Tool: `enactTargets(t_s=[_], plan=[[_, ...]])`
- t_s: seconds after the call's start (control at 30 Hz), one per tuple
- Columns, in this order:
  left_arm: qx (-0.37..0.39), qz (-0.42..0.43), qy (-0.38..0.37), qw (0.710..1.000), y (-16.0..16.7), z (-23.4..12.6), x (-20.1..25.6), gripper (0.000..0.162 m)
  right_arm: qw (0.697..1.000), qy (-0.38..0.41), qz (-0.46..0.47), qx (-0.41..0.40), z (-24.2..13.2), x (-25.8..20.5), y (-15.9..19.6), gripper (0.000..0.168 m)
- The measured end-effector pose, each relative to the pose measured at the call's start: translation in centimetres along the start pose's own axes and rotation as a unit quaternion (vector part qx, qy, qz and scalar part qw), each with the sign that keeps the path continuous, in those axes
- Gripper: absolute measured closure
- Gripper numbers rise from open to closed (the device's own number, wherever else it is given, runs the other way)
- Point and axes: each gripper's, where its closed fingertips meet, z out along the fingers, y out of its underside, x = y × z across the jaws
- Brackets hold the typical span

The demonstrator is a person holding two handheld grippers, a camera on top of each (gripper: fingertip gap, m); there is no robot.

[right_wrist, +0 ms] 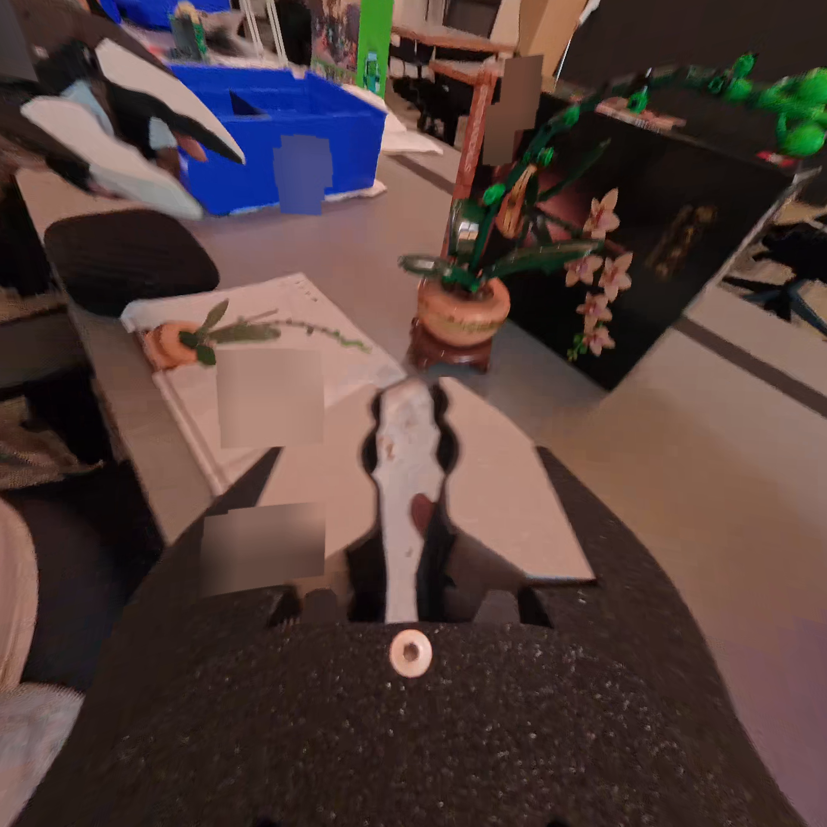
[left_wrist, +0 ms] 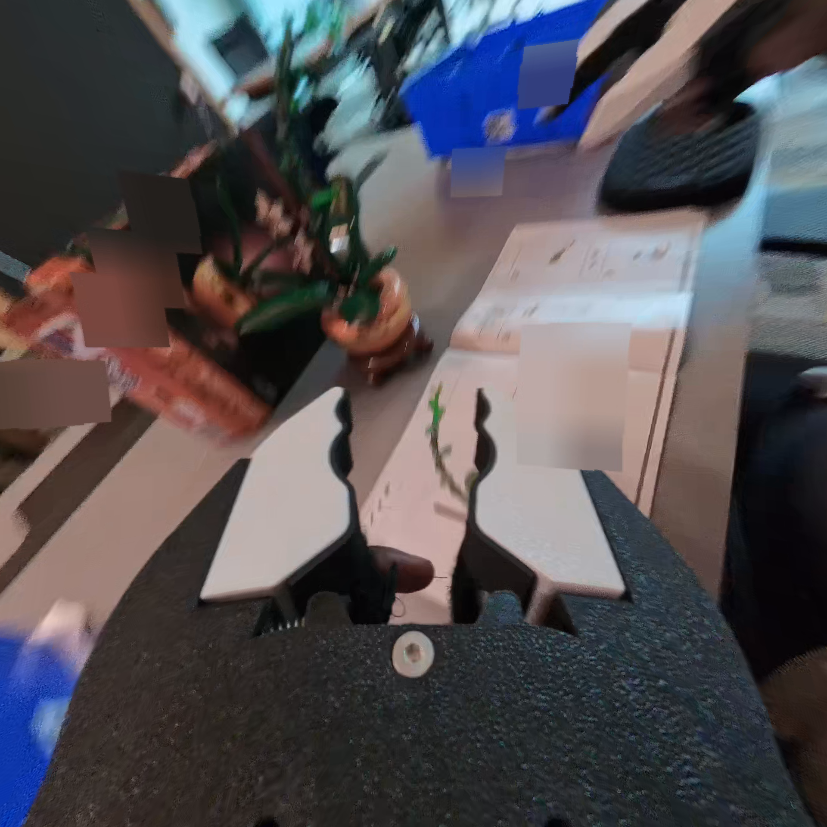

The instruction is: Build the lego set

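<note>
My left gripper hangs released, jaws apart, over the instruction booklet. My right gripper is nearly clenched, holding nothing. At centre frame, the tan pot holds the lego plant's green stems; the blue bin's contents are hidden.

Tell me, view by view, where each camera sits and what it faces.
Left wrist view: sits on the left gripper, jaws open, tilted and blurred; faces the open instruction booklet and lego plant pot; a fingertip shows below.
Right wrist view: sits on the right gripper, jaws nearly closed and empty; faces the pot, booklet and black set box; the left gripper hangs upper left.
Shared: pot, booklet, blue bin, grey table.
</note>
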Motion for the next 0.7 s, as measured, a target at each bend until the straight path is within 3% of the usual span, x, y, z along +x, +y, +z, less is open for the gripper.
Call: enactTargets(t_s=[0.03, 0.07, 0.1, 0.2, 0.33, 0.47, 0.57, 0.7], plan=[[-0.045, -0.012, -0.043, 0.998, 1.1, -1.0, 0.0, 0.128, 1.000, 0.005, -0.005, -0.015, -1.1, -0.8, 1.1, 0.164], [-0.074, -0.025, -0.087, 0.993, 2.0, -2.0, 0.0, 0.158, 0.999, 0.011, -0.010, -0.033, -2.0, -1.6, 2.2, 0.168], [-0.080, -0.031, -0.110, 0.990, 2.1, -2.4, 0.3, 0.162, 0.998, 0.025, -0.012, -0.053, -2.7, -2.0, 3.5, 0.168], [-0.057, -0.039, -0.111, 0.991, 0.1, -1.6, 1.7, 0.162, 0.995, 0.052, -0.021, -0.078, -4.4, -2.9, 6.1, 0.168], [-0.030, 0.007, -0.127, 0.991, -1.2, 0.1, 3.0, 0.162, 0.994, 0.037, -0.014, -0.101, -4.0, -2.7, 7.1, 0.165], [-0.082, -0.009, -0.055, 0.995, 1.3, 3.3, 4.4, 0.159, 0.996, 0.011, -0.012, -0.090, -1.6, -1.4, 6.6, 0.165], [-0.089, -0.025, -0.042, 0.995, 2.9, 4.9, 3.5, 0.155, 0.998, -0.012, 0.000, -0.065, 0.5, -0.3, 6.1, 0.164], [-0.017, 0.068, 0.113, 0.991, 0.3, 6.5, 5.1, 0.143, 0.994, -0.093, -0.030, -0.050, 2.6, -0.3, 4.0, 0.164]])
